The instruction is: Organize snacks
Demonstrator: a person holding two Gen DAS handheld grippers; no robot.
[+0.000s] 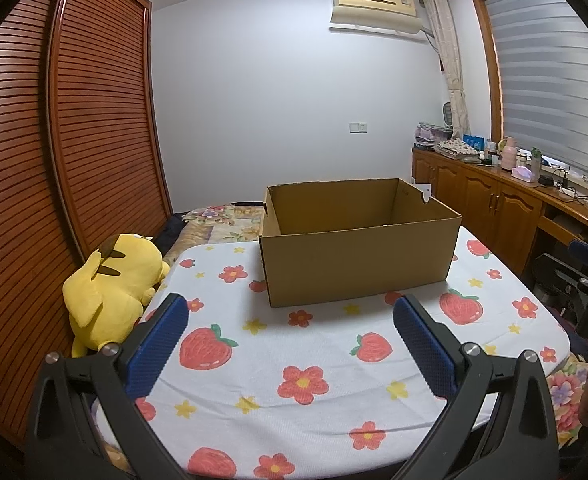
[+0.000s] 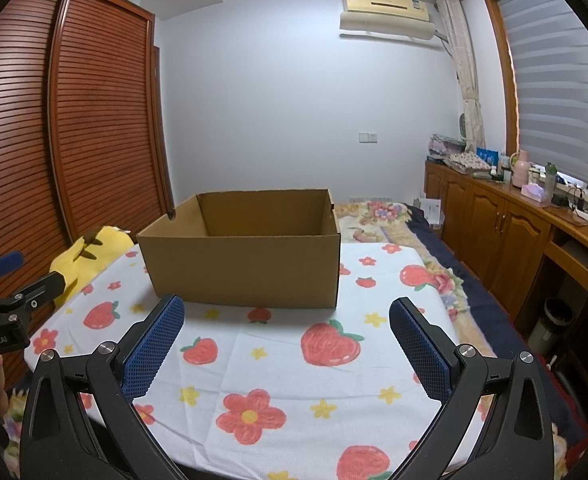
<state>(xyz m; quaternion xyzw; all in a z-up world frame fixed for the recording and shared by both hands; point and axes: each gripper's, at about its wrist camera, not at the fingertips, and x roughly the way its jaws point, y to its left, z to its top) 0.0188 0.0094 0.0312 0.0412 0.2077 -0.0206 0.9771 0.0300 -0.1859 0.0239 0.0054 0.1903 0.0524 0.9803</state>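
Observation:
An open brown cardboard box [image 1: 358,256] [image 2: 245,268] stands on a table covered by a white cloth [image 1: 273,380] [image 2: 294,364] printed with strawberries and flowers. No snacks show in either view, and the box's floor is hidden by its front wall. My left gripper [image 1: 289,312] hovers open in front of the box with nothing between its blue pads. My right gripper [image 2: 286,314] is likewise open and empty, a short way before the box. The right gripper's body [image 1: 586,284] shows at the right edge of the left wrist view, the left gripper's body [image 2: 5,312] at the left edge of the right wrist view.
A yellow plush toy [image 1: 109,296] [image 2: 81,256] lies at the table's left edge by a wooden slatted wardrobe [image 1: 73,140]. A bed with a floral quilt [image 2: 386,216] lies behind. Wooden cabinets [image 2: 506,228] with bottles line the right wall under the window.

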